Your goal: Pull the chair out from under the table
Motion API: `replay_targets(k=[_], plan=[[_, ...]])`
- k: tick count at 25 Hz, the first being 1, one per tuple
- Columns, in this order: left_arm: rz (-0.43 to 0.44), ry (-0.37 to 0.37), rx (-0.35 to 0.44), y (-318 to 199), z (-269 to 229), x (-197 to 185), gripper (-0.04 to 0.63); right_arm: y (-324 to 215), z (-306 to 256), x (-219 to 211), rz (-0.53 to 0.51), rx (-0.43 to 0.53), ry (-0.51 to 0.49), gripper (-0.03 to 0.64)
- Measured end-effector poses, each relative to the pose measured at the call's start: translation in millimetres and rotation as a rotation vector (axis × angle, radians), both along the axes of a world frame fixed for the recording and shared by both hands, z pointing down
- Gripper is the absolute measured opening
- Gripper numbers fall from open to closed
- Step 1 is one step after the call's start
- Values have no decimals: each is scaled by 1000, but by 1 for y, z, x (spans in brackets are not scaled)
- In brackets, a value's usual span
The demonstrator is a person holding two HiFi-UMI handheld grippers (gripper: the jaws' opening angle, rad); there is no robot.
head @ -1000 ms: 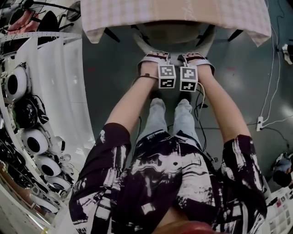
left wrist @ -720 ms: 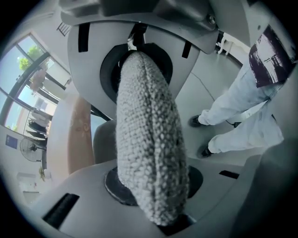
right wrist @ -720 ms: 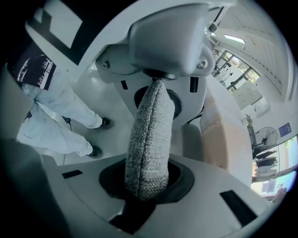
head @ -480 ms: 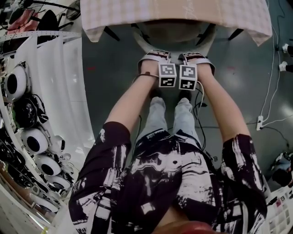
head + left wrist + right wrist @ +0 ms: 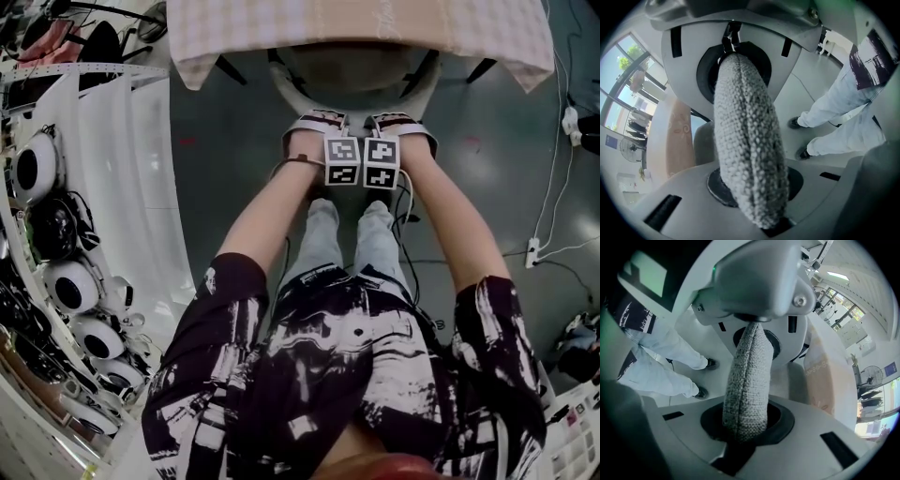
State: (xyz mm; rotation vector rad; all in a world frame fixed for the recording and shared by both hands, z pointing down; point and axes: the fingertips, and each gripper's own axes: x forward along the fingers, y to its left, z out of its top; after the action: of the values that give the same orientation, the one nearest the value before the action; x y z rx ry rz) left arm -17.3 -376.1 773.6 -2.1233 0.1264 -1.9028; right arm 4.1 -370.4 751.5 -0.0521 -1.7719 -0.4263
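Observation:
A pale chair (image 5: 286,92) with a curved back stands tucked under a table with a checked cloth (image 5: 356,28). Both grippers hang steeply down over the top of the back, side by side. My left gripper (image 5: 316,116) is shut on the grey knitted edge of the chair's back (image 5: 745,154), which fills the space between its jaws. My right gripper (image 5: 401,118) is shut on the same knitted edge (image 5: 747,380) a little further right. The chair's seat (image 5: 349,67) lies in shadow under the cloth.
A white rack with round black-and-white devices (image 5: 56,234) runs along the left. Cables and a power strip (image 5: 532,251) lie on the grey floor at the right. The person's legs (image 5: 349,239) stand just behind the chair. Dark table legs (image 5: 227,67) flank it.
The two marker cubes have drawn slightly closer together and a touch nearer me. The chair stands where it did under the table.

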Motion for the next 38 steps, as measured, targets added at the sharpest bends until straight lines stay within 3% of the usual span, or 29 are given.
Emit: replay_targets(k=[24,38], plan=[[3,-23,-33,160,8,21,67,158,6,24,-23,-54,37,57],[16,4,-39,246,6,11,67,245,7,12,15,-52,51,57]])
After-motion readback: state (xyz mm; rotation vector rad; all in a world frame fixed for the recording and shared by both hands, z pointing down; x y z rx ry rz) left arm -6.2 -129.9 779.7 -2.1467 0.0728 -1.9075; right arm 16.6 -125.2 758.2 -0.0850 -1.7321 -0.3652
